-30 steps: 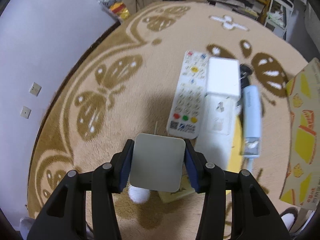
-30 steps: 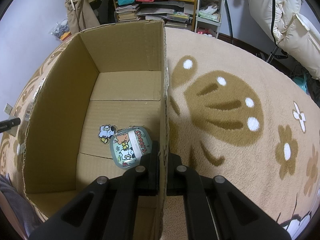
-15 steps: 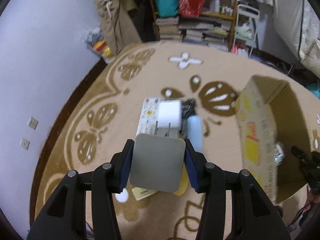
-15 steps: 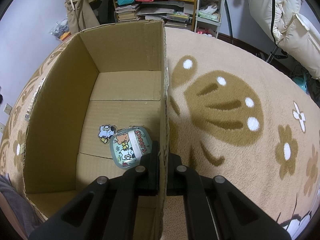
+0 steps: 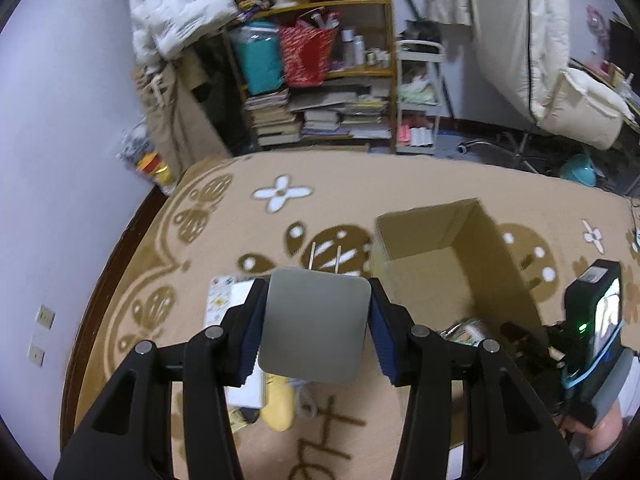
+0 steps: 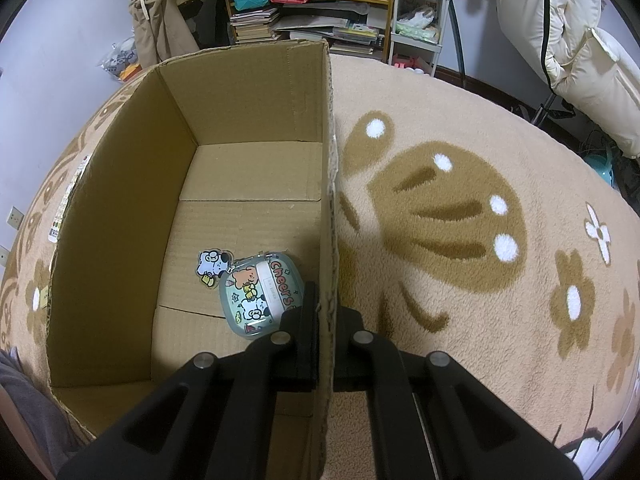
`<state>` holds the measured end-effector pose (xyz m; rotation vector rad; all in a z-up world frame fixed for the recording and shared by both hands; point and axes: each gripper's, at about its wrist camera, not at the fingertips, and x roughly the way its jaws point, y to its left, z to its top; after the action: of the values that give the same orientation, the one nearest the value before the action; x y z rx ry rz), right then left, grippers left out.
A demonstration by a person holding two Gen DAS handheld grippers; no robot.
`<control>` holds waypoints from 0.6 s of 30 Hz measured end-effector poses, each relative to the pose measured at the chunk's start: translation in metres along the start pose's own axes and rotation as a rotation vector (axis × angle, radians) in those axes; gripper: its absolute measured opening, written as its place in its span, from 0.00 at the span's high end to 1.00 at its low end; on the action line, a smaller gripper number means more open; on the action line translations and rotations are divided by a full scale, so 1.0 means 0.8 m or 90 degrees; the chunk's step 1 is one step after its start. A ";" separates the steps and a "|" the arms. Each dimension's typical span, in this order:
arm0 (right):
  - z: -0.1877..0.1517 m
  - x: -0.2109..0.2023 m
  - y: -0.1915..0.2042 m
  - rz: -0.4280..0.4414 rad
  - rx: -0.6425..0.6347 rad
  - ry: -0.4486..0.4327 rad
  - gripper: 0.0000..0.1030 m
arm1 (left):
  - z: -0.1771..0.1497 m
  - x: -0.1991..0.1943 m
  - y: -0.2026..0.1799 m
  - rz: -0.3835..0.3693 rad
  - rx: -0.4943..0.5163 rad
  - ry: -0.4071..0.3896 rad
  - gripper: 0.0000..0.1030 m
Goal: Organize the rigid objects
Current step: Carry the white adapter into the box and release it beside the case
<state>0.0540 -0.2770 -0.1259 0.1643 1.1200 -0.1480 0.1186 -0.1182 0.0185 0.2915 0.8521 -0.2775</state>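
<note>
While a grey charger (image 5: pixel 314 326) with two prongs pointing forward is pinched between the blue pads (image 5: pixel 380 340) of the left gripper (image 5: pixel 314 330), it is held above the rug (image 5: pixel 224 208), left of the box (image 5: pixel 436 240). Below it, a remote (image 5: pixel 218 300), a white block and what may be a yellow tube are partly hidden. The box's right wall (image 6: pixel 326 184) is clamped by the right gripper (image 6: pixel 325 344), its jaws pressed onto the cardboard. A cartoon case (image 6: pixel 260 294) with a charm (image 6: pixel 212 266) is seen lying on the box floor
</note>
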 end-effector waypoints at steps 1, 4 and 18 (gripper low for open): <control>0.000 0.000 0.000 0.000 0.000 0.000 0.95 | 0.002 0.000 -0.007 -0.008 0.004 -0.003 0.55; 0.000 0.000 0.001 0.000 0.001 0.000 0.95 | 0.006 0.000 -0.032 -0.034 0.020 -0.026 0.55; 0.001 0.000 -0.002 -0.003 0.001 0.001 0.95 | -0.013 0.040 -0.092 -0.094 0.048 -0.002 0.55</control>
<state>0.0548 -0.2785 -0.1257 0.1635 1.1227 -0.1540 0.1057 -0.1866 -0.0227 0.2989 0.8620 -0.4491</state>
